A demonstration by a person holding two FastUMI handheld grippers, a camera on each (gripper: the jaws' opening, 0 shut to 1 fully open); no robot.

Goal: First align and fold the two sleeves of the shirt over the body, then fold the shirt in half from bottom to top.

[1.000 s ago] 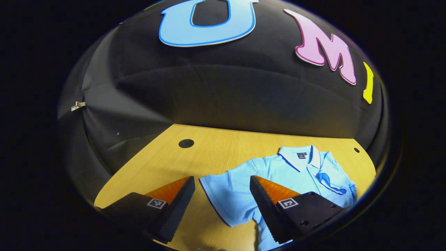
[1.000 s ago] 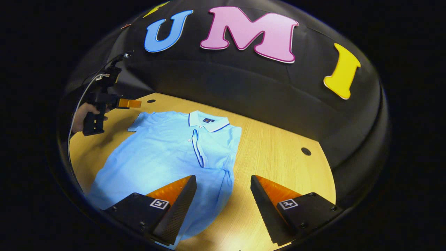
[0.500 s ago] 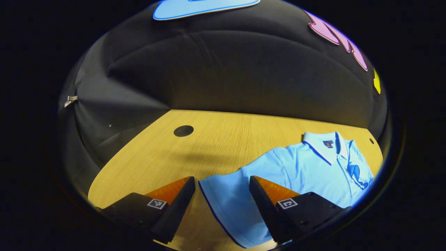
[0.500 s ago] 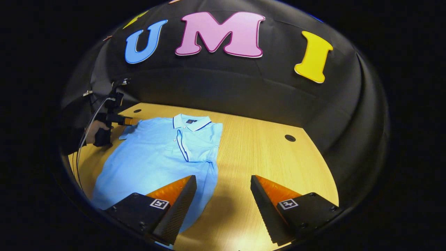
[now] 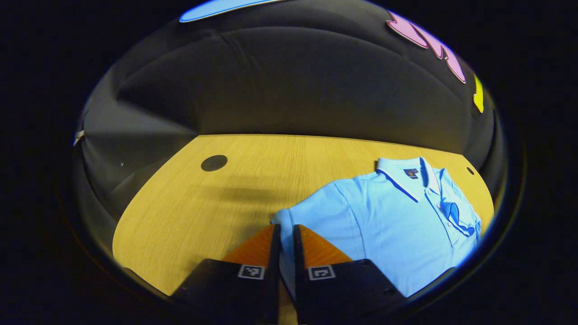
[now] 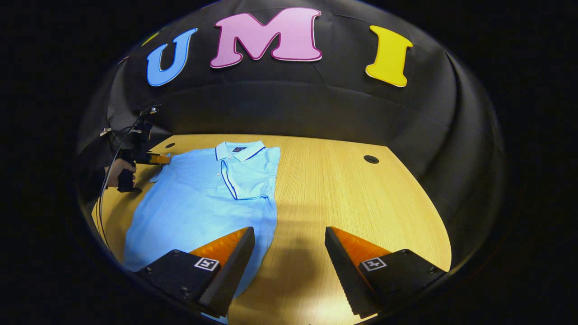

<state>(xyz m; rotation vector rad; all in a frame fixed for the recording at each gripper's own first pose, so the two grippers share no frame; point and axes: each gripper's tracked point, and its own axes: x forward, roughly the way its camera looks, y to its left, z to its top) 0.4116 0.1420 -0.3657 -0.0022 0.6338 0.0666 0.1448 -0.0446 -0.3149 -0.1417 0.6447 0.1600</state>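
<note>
Now the left gripper [image 5: 283, 234] has its two fingers pinched onto the sleeve [image 5: 289, 216] of the blue shirt [image 5: 384, 216], which lies flat on the wooden table [image 5: 203, 212], collar toward the far wall. The body spreads to that gripper's right, so the fold likely runs that way. The right gripper [image 6: 289, 243] hovers spread wide and empty above the shirt's other edge.

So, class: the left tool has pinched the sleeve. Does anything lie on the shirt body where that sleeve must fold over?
Nothing visible does. The left tool grips the sleeve, and the shirt body lies bare; the right tool hovers open near its lower edge.
</note>
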